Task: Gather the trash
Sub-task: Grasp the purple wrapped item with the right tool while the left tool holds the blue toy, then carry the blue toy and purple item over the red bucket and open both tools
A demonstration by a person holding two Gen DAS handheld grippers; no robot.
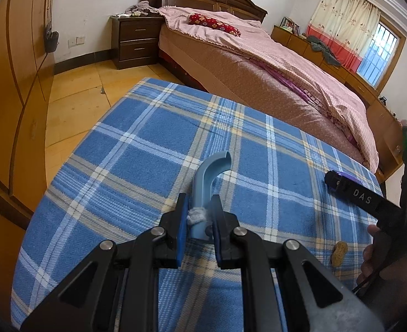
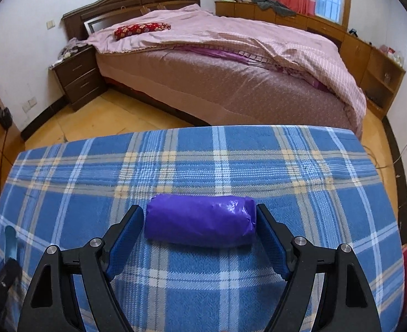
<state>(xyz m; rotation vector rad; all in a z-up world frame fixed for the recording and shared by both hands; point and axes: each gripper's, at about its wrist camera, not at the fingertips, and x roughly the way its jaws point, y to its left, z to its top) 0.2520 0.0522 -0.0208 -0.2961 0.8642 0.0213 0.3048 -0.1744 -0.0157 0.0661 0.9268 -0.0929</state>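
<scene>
Plaid cloth (image 2: 203, 285), left tongs (image 1: 199, 218) clamping blue handle (image 1: 207, 182), right tongs (image 2: 200, 221) spread around purple roll (image 2: 200, 221)

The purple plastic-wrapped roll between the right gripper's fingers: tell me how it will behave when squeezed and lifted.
The purple plastic-wrapped roll looks cylindrical and lies on its side, so a nudge would probably roll it across the blue plaid cloth. Its glossy, crinkled wrap suggests a slippery, slightly yielding surface. The right gripper brackets it end to end, open, which should stop rolling.

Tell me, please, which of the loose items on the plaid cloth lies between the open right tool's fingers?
The shiny purple plastic roll; the tan peanut shell lies alone, and the crumpled white wad sits at the left tool.
</scene>
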